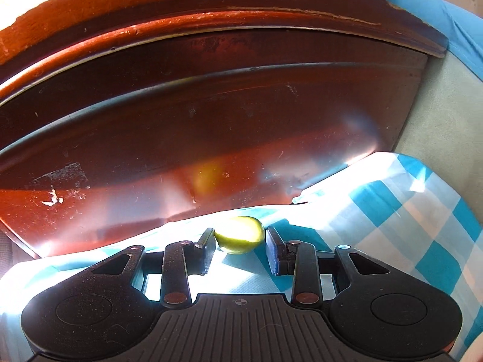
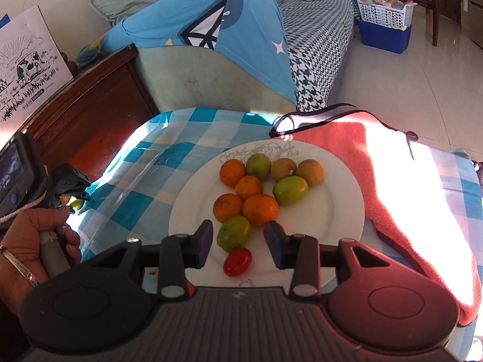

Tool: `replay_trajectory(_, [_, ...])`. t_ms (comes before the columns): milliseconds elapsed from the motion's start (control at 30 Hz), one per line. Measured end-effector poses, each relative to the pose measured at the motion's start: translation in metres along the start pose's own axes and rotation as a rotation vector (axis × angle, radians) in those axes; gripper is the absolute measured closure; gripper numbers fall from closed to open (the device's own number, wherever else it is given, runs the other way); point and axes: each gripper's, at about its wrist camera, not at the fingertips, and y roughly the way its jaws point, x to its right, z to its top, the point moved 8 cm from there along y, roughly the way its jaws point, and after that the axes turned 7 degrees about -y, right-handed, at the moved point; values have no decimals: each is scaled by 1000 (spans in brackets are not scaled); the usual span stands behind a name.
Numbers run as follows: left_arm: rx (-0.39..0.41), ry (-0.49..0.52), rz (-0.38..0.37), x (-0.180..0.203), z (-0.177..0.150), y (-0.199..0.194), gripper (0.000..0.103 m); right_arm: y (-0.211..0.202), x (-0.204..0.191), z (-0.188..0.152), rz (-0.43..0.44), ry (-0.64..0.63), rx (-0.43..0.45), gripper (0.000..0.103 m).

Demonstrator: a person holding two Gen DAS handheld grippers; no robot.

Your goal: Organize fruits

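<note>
My left gripper (image 1: 240, 238) has its fingers on both sides of a small green fruit (image 1: 240, 234) at the left edge of the checked tablecloth (image 1: 392, 211); the pads touch it. It also shows in the right wrist view (image 2: 75, 203), held by the left gripper (image 2: 72, 199). My right gripper (image 2: 238, 238) is open above a white plate (image 2: 341, 211) that holds several oranges (image 2: 259, 209), green fruits (image 2: 233, 233), brown fruits (image 2: 310, 172) and a red tomato (image 2: 237, 261). Another red fruit is partly hidden behind the right finger.
A dark red wooden cabinet (image 1: 211, 105) stands close behind the table's left edge. A pink towel (image 2: 392, 181) lies to the right of the plate. A sofa with a blue blanket (image 2: 226, 30) is behind the table.
</note>
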Motion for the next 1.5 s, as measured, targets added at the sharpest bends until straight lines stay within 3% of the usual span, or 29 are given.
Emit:
replay_trajectory(200, [27,97,-178,23,-14,-45,71,-1,21,-1,-76,64,-15,62])
replay_trajectory(367, [-67,216,-426,56,-42,-86,70,-5,31,2,-95,100,-2,62])
replay_trajectory(500, [-106,327,-575,77,-62,-113,70,-8,34,4,-101,105,6,60])
replay_trajectory(600, [-194,396,-714,91,-84,-129,70,-8,37,2,-120,115,-14,57])
replay_trajectory(733, [-275,528,-823,105,-114,-139,70,-6,38,-3,-115,122,-40,57])
replay_trajectory(933, [-256,650,-912,108,-128,-158,66,-7,32,-6,-87,89,-54,51])
replay_trajectory(1067, [-201,660,-912,100,-111,-167,47,-9,30,-5,-75,79,-48,51])
replay_trajectory(1333, [-95,704,-792,55,-69,-168,38,-20,7,-5,3,6,-12,51])
replay_trajectory(1500, [-70,718,-789,24,-64,-171,35,-30,-13,-14,39,-47,-2,51])
